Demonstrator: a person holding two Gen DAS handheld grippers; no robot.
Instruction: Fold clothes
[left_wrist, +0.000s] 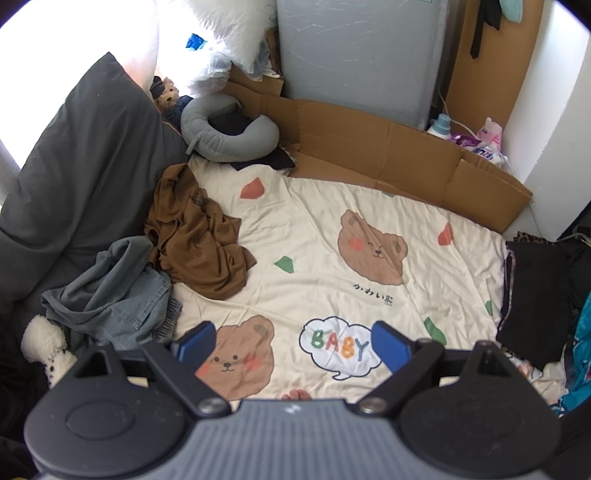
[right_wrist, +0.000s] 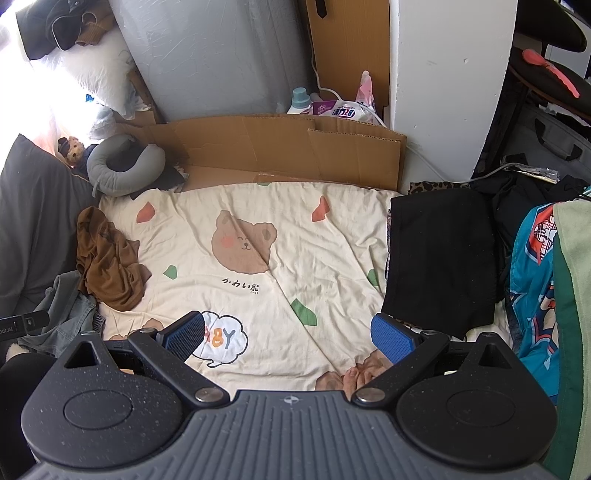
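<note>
Currently both left gripper (left_wrist: 293, 341) and right gripper (right_wrist: 290, 334) gaping, empty; brown garment (left_wrist: 197, 236) crumpled at 10 o'clock, soft, light; pinch at hem edge; black garment (right_wrist: 441, 258) flat at 2 o'clock.

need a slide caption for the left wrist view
Open left gripper hovers over bear-print sheet; crumpled brown garment and grey jeans await folding.

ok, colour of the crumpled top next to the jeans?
Brown, plain with no pattern: the crumpled top shows best in the left wrist view.
</note>
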